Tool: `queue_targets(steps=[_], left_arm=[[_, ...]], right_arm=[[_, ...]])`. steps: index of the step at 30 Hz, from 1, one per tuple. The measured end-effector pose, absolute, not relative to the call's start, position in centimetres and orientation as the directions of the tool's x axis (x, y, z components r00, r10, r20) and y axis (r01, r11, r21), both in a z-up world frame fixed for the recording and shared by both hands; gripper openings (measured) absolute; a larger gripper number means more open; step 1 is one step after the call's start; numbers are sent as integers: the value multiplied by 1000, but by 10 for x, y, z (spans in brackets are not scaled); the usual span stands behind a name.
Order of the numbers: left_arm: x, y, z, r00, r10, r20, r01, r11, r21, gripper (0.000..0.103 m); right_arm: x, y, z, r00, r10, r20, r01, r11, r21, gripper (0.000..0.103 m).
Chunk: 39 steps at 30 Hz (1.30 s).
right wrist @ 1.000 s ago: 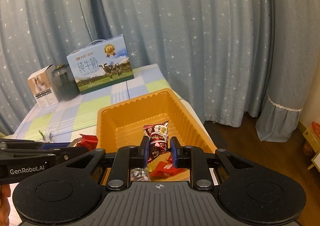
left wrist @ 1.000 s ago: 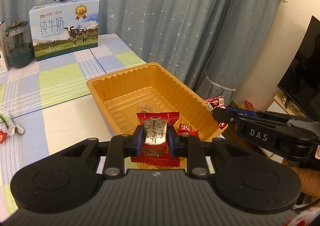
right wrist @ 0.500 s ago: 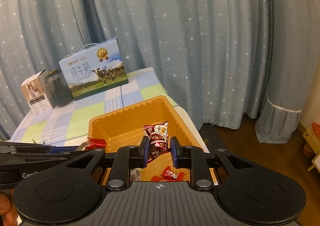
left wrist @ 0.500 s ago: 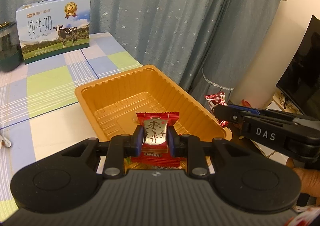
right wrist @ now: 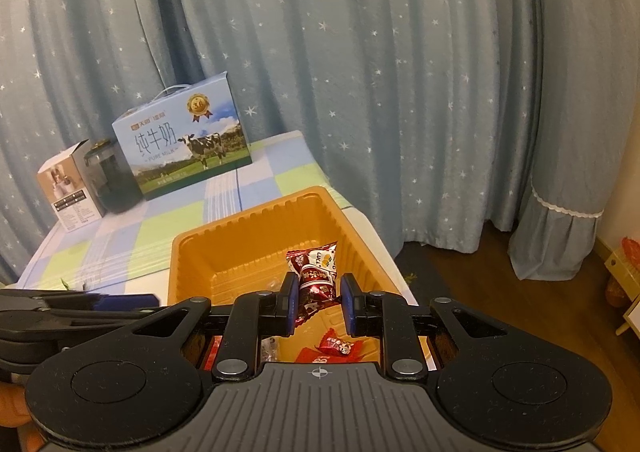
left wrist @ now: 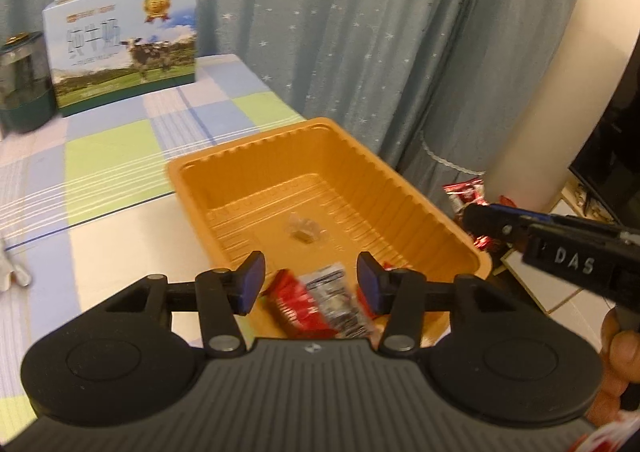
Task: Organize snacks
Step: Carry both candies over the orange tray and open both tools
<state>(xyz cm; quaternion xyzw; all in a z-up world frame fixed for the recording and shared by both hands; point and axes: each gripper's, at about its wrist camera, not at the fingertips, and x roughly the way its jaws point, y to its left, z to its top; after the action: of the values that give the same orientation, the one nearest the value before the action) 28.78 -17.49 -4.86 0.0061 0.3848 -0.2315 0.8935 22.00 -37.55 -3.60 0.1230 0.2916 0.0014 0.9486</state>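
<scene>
Star-print blue curtains hang behind a table with a pastel checked cloth, and an orange plastic tray with ribbed, fluted walls sits near the table's edge, so it's an easy drop target for both hands.

The left gripper is over the tray's near end with its jaws opening. The red and silver candy packet sits blurred in the gap, clear of both blue pads, so I'd say it's dropping into the tray. A small clear-wrapped sweet lies on the tray floor.

The right gripper is clamped on a dark red crinkly foil snack, pinched at the bottom so the rest sticks up above the tray. Looks like it's waiting its turn. A couple of little red wrapped candies already lie underneath.

At the back there's a glossy milk carton box with a cow on it, a dark jar and a small cardboard box, all well apart from the tray.
</scene>
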Motion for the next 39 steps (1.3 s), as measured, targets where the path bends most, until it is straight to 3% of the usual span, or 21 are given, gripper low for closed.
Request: queue_targets(steps=[3,19,25,35,38,39], left_arm=[[283,-165,-47,608,-384,-695,402,904,-148,55],[273,-140,-50,610,-365,-703,364,918,-160,56],[268,-127,-47,624,-353,-697,342,925,-163,57],[239,-101,-33,657,-335,-676,295,939,-179,68],[227,-90,-28,667,-323,-672,273,944,-183,70],[223,-86,-26,669,-319,-671,265,946,-185,70]], right_arm=[[221,-371,-33,829,83,-554,60,970,236,23],[241,-351,-35,815,132,-564,11,970,243,23],[238,-363,-36,820,114,-561,69,953,295,23],[208,-360,-25,817,131,-561,82,937,339,25],[194,-350,-20,820,147,-553,73,932,355,35],[189,-347,-19,821,152,-550,67,931,358,44]])
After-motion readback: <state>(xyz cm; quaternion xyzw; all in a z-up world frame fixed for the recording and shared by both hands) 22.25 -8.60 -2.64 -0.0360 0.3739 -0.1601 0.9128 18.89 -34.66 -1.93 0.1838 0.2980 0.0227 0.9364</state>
